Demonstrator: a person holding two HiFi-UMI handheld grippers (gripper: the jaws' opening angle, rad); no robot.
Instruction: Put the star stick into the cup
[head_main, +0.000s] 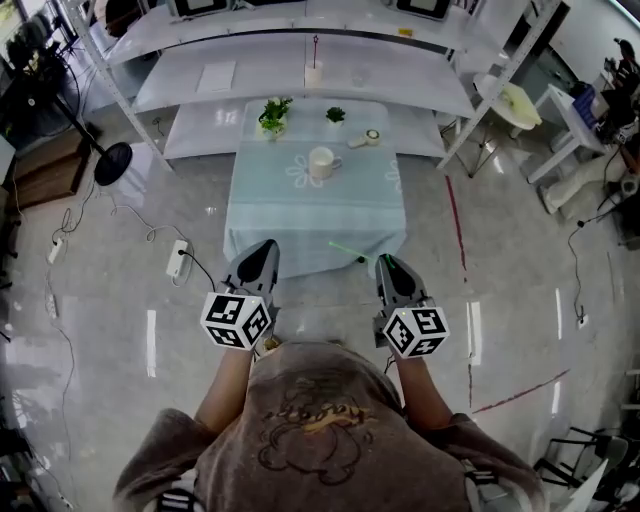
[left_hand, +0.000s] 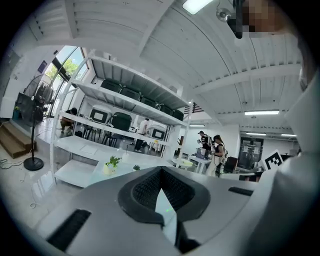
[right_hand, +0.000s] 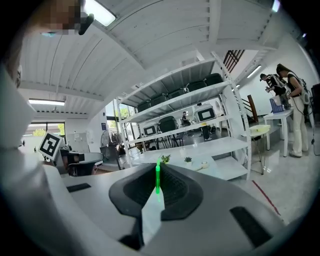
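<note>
A white cup (head_main: 322, 162) stands in the middle of a small table with a pale blue cloth (head_main: 260, 215). The thin green star stick (head_main: 347, 250) slants in front of the table's near edge. My right gripper (head_main: 384, 260) is shut on it. In the right gripper view the stick (right_hand: 157, 177) runs up the line where the right gripper (right_hand: 157, 172) closes. My left gripper (head_main: 264, 252) hangs before the table's left front, shut and holding nothing; the left gripper (left_hand: 160, 175) shows its pads meeting. Both gripper views hide the cup behind the jaws.
Two small potted plants (head_main: 272, 115) (head_main: 335, 115) and a small round item (head_main: 371, 137) sit at the table's far end. White shelving (head_main: 300, 70) stands behind. A power strip (head_main: 177, 257) with cables lies on the floor at left. People (right_hand: 295, 100) stand far right.
</note>
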